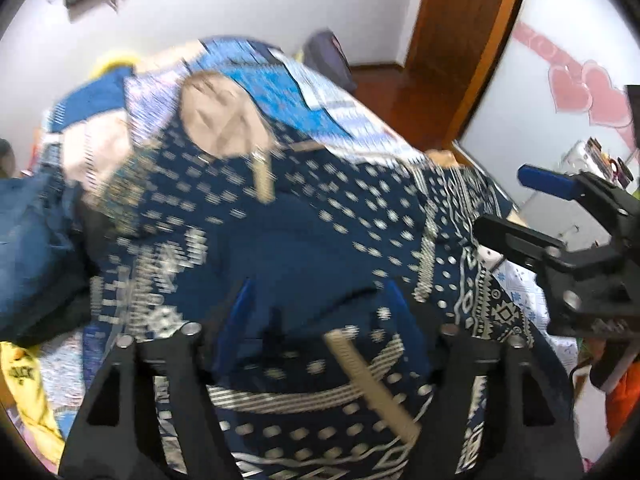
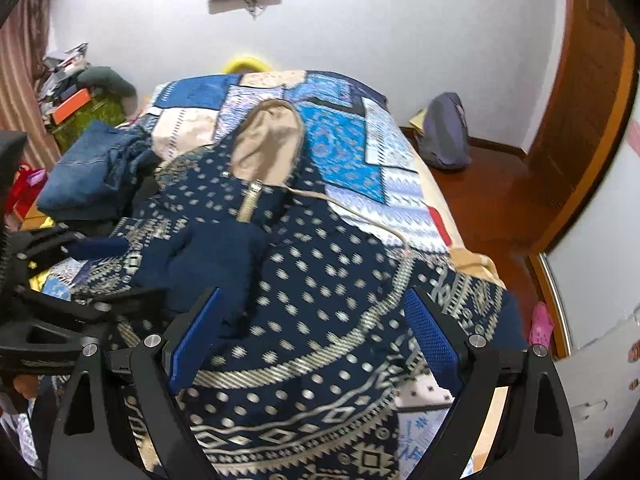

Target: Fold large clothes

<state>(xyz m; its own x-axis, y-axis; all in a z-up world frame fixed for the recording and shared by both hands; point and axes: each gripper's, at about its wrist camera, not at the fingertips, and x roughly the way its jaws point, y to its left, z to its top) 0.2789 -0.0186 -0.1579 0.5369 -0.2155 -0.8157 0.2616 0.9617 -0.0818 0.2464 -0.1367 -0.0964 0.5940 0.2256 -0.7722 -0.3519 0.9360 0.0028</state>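
1. Left gripper (image 1: 318,312): fingers (image 1: 240,304) spread apart, released, poised over the navy patterned hoodie (image 1: 320,216); the view is blurred.
2. Right gripper (image 2: 316,340): fingers (image 2: 430,340) wide apart, clasping nothing, above the hoodie's hem.
3. The hoodie lies spread on the bed (image 2: 472,260), over a patchwork quilt (image 2: 352,140), tan hood lining upward.
4. Folded jeans (image 2: 84,168) sit beside it.

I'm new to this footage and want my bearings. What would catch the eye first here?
The navy patterned garment with its beige-lined hood fills the middle, spread over a blue patchwork bedspread. The right tongs stand open just above its hem, and the left tongs, also open, hang over the plain navy part. Folded jeans sit at the bed's left.
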